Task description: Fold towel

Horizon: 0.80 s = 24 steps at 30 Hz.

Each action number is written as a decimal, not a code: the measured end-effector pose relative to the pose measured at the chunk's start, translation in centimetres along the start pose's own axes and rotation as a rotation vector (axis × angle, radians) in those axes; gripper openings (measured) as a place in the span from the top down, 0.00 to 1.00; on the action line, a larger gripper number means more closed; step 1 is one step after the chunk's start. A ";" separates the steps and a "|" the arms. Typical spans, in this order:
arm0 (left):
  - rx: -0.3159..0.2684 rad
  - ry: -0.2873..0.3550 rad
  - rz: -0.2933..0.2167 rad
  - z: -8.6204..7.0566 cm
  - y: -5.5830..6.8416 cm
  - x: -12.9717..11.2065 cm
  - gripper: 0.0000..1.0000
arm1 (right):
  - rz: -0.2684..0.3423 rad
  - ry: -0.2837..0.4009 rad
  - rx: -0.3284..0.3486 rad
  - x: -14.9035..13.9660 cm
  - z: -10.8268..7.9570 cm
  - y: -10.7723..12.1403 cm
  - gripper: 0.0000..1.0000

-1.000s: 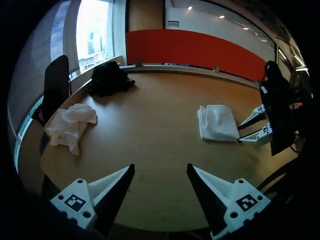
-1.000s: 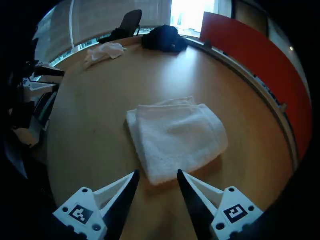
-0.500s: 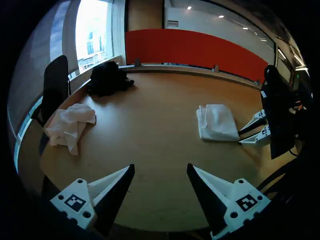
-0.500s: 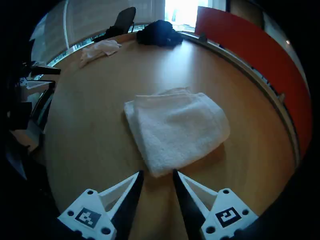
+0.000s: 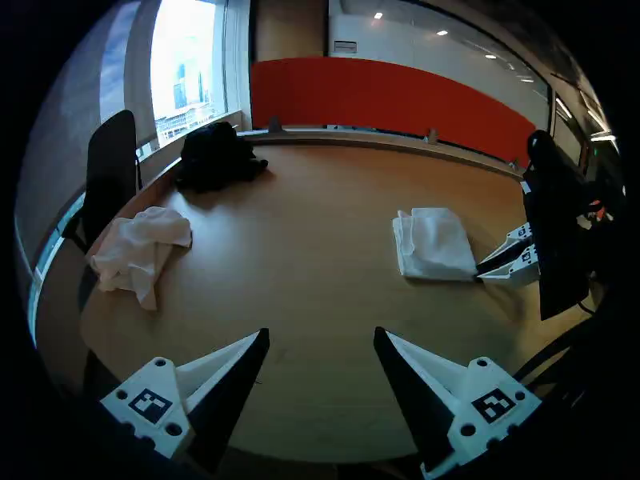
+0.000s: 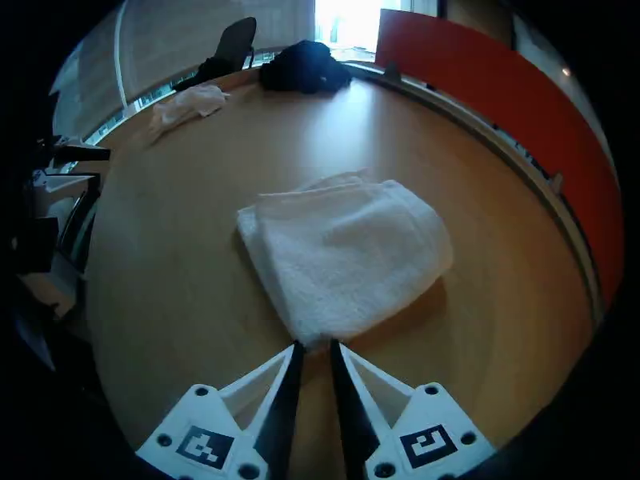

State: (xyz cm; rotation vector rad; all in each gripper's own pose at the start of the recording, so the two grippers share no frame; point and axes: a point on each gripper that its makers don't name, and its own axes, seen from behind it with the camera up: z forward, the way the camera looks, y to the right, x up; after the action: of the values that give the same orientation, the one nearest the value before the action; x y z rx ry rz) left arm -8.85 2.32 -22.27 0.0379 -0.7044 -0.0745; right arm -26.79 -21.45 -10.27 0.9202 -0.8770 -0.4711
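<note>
Right hand-held gripper (image 6: 314, 352) has narrowed almost together at the towel (image 6: 344, 248) corner; left hand-held gripper (image 5: 320, 340) stays apart.

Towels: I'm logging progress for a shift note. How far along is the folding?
Done: one white towel lies folded on the table. In hand: the right gripper, nearly closed, sits at its near corner; a pinch is unclear. Remaining: a crumpled towel lies unfolded; the left gripper hangs open.

Round wooden table (image 5: 312, 240), left gripper view: folded white towel (image 5: 436, 244) near right edge, crumpled white towel (image 5: 140, 252) at left edge, black bag (image 5: 216, 156) toward far-left edge.
</note>
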 end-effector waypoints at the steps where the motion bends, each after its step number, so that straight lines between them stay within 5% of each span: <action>1: 0.000 0.000 0.000 0.0 0.0 0.0 0.03 | 0.001 0.000 0.000 0.0 0.0 0.0 0.80; 9: -0.002 0.002 0.002 0.0 -0.1 0.0 0.03 | 0.007 0.002 -0.009 -0.1 -0.1 0.1 0.95; 24: -0.017 0.015 0.001 0.2 -0.1 0.5 0.03 | 0.009 0.072 -0.037 3.4 -2.5 1.7 0.97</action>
State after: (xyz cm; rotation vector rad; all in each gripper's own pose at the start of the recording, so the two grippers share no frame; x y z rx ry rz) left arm -8.62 2.21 -21.77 0.0222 -0.6884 -0.0787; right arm -22.78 -21.66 -8.07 0.8936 -0.8041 -0.4431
